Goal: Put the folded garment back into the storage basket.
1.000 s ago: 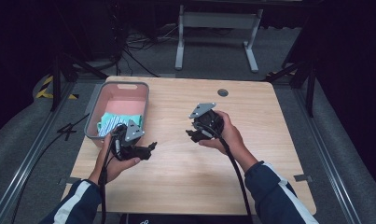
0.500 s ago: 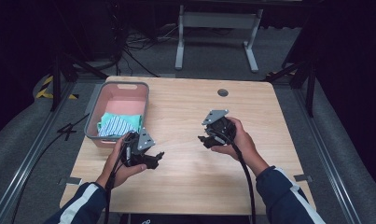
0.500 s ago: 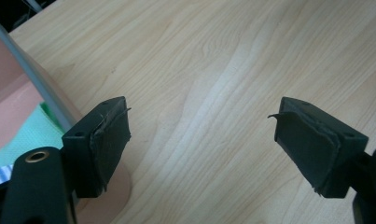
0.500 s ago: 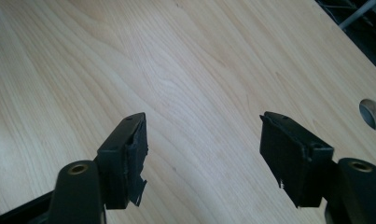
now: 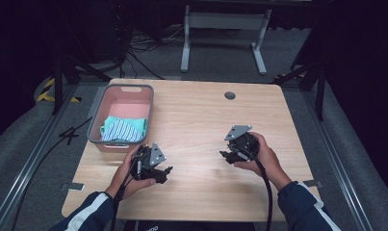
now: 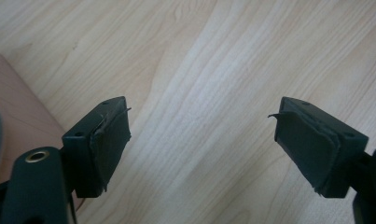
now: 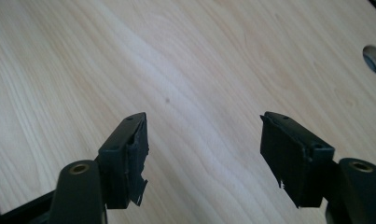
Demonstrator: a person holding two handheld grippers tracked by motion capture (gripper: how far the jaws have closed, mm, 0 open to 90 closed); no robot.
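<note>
My left gripper [image 5: 163, 172] is low over the wooden table [image 5: 196, 120], just in front of the pink basket [image 5: 96, 115]. It is open, with bare wood between its pads [image 6: 110, 140]. My right gripper [image 5: 227, 156] hovers over the right half of the table and points left. It is open too, and nothing lies between its fingers [image 7: 129, 154]. A folded cloth [image 5: 124, 129] with teal and white stripes lies in the basket's near end. In the left gripper view [image 6: 199, 112] the basket's pink wall [image 6: 13, 107] shows at the left edge.
A round cable hole [image 5: 230, 95] sits near the table's far edge and shows at the right edge of the right gripper view [image 7: 374, 58]. Cables trail from both grippers toward the near edge. A metal stand [image 5: 223, 33] is on the floor behind the table.
Both hands have come toward the near edge and sunk closer to the tabletop. The right gripper has also slid to the right. The jaws keep the same gap.
</note>
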